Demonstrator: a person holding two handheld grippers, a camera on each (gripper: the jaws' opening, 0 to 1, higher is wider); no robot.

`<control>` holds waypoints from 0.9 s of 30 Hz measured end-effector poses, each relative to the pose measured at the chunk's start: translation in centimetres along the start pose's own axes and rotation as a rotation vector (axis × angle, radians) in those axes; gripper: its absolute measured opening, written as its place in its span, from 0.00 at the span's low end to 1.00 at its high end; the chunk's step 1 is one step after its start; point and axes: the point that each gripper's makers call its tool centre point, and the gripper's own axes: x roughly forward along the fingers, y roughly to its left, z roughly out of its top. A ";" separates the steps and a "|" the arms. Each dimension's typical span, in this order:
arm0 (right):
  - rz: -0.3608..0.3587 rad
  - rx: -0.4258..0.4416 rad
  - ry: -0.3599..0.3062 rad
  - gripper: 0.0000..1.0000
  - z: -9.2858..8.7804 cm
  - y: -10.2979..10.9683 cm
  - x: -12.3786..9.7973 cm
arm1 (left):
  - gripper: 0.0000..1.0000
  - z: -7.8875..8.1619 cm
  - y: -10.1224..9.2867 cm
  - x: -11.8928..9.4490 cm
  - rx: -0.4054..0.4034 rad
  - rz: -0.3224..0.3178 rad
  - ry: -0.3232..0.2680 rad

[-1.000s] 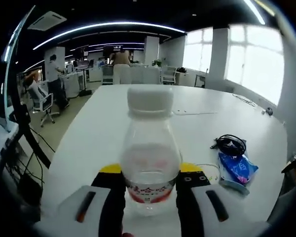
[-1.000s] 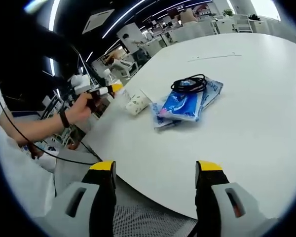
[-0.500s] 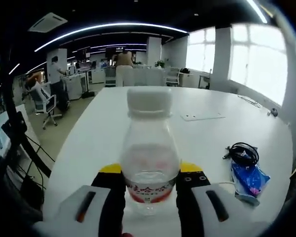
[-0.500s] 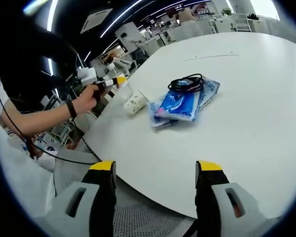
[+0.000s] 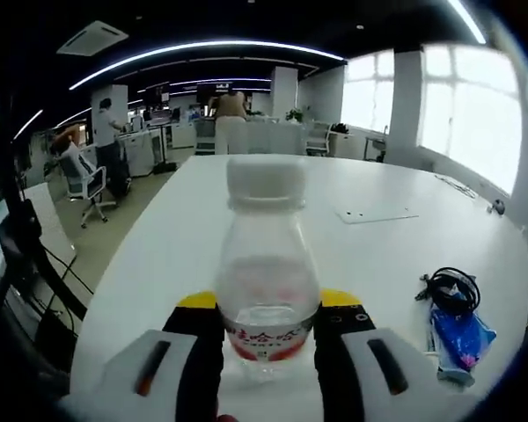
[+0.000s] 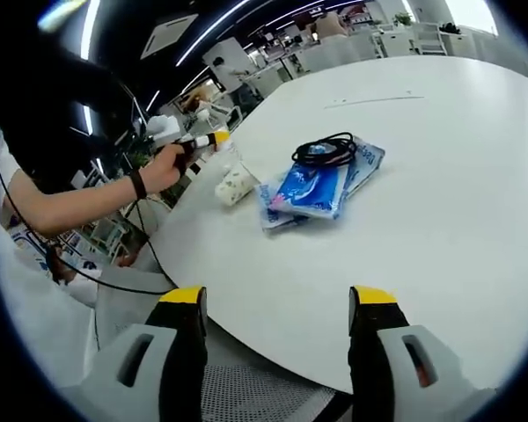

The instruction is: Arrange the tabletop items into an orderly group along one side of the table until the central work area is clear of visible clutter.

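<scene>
The left gripper [image 5: 266, 338] stays clenched on the clear plastic bottle with white cap [image 5: 266, 264], carrying it leftward along the white table [image 5: 370, 189]; the blue tissue packs [image 5: 460, 338] and black coiled cable [image 5: 451, 288] slide toward the view's right edge; the right gripper [image 6: 273, 347] hangs released over the near rim, so the centre is not yet cleared

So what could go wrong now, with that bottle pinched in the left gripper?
The bottle is gripped low, around its label, by the left gripper; it looks nearly empty and light, so it might tip or slip when set down. It is also carried near the table edge, so a drop could land on the floor. The coiled black cable lying loose on the blue packets might slide off if those are moved.
</scene>
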 end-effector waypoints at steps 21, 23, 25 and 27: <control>0.024 -0.017 0.004 0.66 1.1 -0.1 0.7 | 0.39 -1.1 -0.9 -0.3 0.026 0.056 0.005; 0.026 -0.018 0.002 0.66 1.2 0.0 0.7 | 0.39 -1.1 -0.9 -0.2 0.028 0.064 0.006; 0.026 -0.019 0.002 0.66 1.2 0.0 0.7 | 0.39 -1.1 -0.8 -0.2 0.018 0.068 0.008; 0.024 -0.017 0.001 0.66 1.1 -0.1 0.6 | 0.39 -1.1 -1.0 -0.3 0.019 0.074 0.007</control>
